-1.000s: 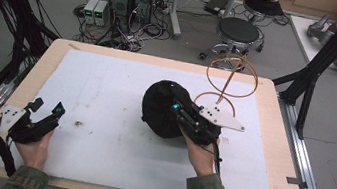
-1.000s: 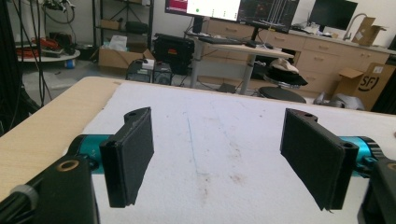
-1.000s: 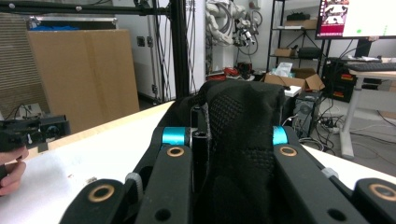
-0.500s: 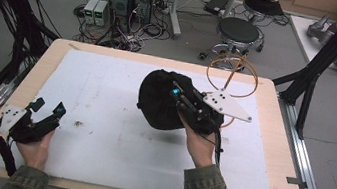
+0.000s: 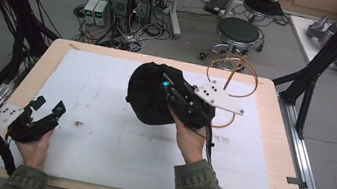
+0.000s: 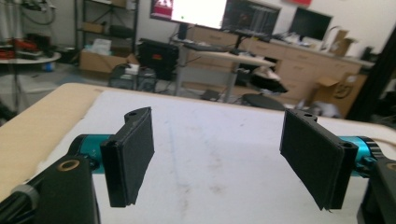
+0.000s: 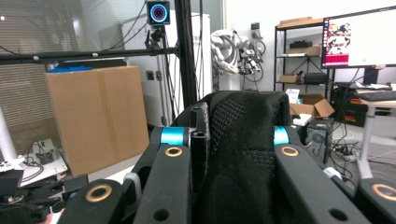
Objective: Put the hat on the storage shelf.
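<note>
- One white mat (image 5: 97,154) spreads over the table (image 5: 278,90) under both my grippers; my left gripper view shows its scuffed surface running on between my jaws, bare.
- One black cloth bundle (image 5: 148,96), knit-textured, hangs lifted off the mat in my right gripper (image 5: 169,90). From above it bulges past my jaws on the far side; my right gripper view shows it wedged between them, jaws clamped tight on the fabric (image 7: 238,154).
- One wooden hoop stand (image 5: 232,74) sits just behind my right hand (image 5: 190,138).
- My left gripper (image 5: 48,107) rests low near the mat's front left corner, jaws wide apart, two black pads (image 6: 133,154) with nothing between.
- No writing I can read anywhere; the monitor text in my gripper views is too blurred.
</note>
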{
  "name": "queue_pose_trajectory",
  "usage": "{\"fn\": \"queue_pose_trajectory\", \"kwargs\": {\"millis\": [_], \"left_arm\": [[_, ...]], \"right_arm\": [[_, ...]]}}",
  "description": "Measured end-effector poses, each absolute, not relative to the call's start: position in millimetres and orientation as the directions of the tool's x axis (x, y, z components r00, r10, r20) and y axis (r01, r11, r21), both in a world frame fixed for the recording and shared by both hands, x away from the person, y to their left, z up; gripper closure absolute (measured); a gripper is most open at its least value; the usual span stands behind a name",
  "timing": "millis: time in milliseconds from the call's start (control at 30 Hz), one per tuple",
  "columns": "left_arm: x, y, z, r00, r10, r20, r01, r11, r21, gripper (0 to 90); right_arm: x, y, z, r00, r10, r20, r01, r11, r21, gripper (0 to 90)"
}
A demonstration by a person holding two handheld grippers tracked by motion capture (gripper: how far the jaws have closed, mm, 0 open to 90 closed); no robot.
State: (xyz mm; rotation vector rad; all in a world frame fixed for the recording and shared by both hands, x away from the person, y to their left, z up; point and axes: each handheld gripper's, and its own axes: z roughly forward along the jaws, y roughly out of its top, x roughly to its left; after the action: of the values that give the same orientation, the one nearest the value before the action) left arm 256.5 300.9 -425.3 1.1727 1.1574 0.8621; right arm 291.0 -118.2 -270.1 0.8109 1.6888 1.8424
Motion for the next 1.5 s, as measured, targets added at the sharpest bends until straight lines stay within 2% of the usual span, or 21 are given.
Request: {"fn": "queue_pose_trajectory", "kwargs": {"millis": [433, 600, 967, 1300, 1500], "left_arm": [[257.9, 282.6, -406.4, 0.394, 0.892, -0.221, 0.053, 0.218, 0.974, 26.3], [259.7, 266.7, -388.8, 0.521, 0.827, -0.211, 0.055, 0.215, 0.975, 27.1], [258.7, 233.0, -368.8, 0.682, 0.710, -0.174, 0.065, 0.179, 0.982, 27.3], [268.3, 221.8, -366.6, 0.740, 0.644, -0.193, 0.085, 0.194, 0.977, 27.0], [279.2, 222.1, -366.8, 0.781, 0.568, -0.258, 0.113, 0.277, 0.954, 24.7]], "right_arm": [[288.9, -94.5, -265.6, -0.720, 0.691, 0.068, 0.016, -0.081, 0.997, 76.9], [287.6, -85.4, -267.8, -0.723, 0.689, 0.053, 0.010, -0.067, 0.998, 76.6], [286.0, -73.6, -270.6, -0.737, 0.674, 0.051, 0.012, -0.062, 0.998, 76.1], [286.4, -70.6, -271.5, -0.748, 0.662, 0.053, 0.017, -0.061, 0.998, 76.1], [284.9, -69.5, -271.4, -0.761, 0.647, 0.050, 0.015, -0.059, 0.998, 76.3]]}}
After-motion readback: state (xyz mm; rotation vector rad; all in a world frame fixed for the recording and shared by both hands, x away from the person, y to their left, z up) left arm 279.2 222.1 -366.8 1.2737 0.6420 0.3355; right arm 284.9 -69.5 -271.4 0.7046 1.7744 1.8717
